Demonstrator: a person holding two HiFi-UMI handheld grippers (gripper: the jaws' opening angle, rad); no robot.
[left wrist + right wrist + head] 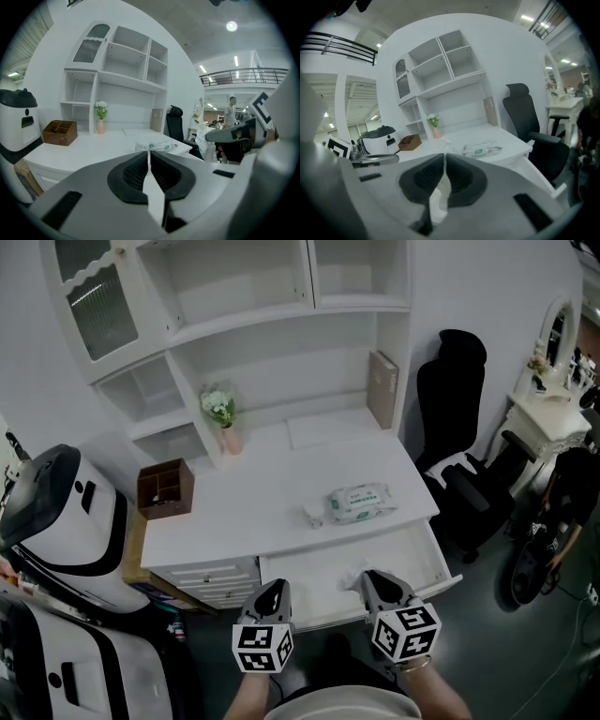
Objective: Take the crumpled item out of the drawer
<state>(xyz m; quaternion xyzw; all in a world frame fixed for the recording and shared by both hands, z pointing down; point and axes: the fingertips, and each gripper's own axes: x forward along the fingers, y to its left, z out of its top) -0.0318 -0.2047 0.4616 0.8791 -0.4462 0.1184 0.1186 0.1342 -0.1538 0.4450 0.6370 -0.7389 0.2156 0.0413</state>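
Note:
The white desk's drawer (314,570) stands pulled out toward me. A white crumpled item (352,579) shows at the tip of my right gripper (368,581), over the drawer's right half. In the right gripper view the jaws of the right gripper (443,161) are closed, with the crumpled white item (439,199) pinched between the pads. My left gripper (272,592) hovers at the drawer's front left. Its own view shows the left gripper (149,157) with the pads pressed together and nothing between them.
On the desktop (253,493) lie a pack of wet wipes (359,503), a brown wooden organiser (166,487), a pink vase with flowers (225,423) and an upright book (382,388). A black chair (452,418) stands at the right; a white-and-black appliance (66,512) at the left.

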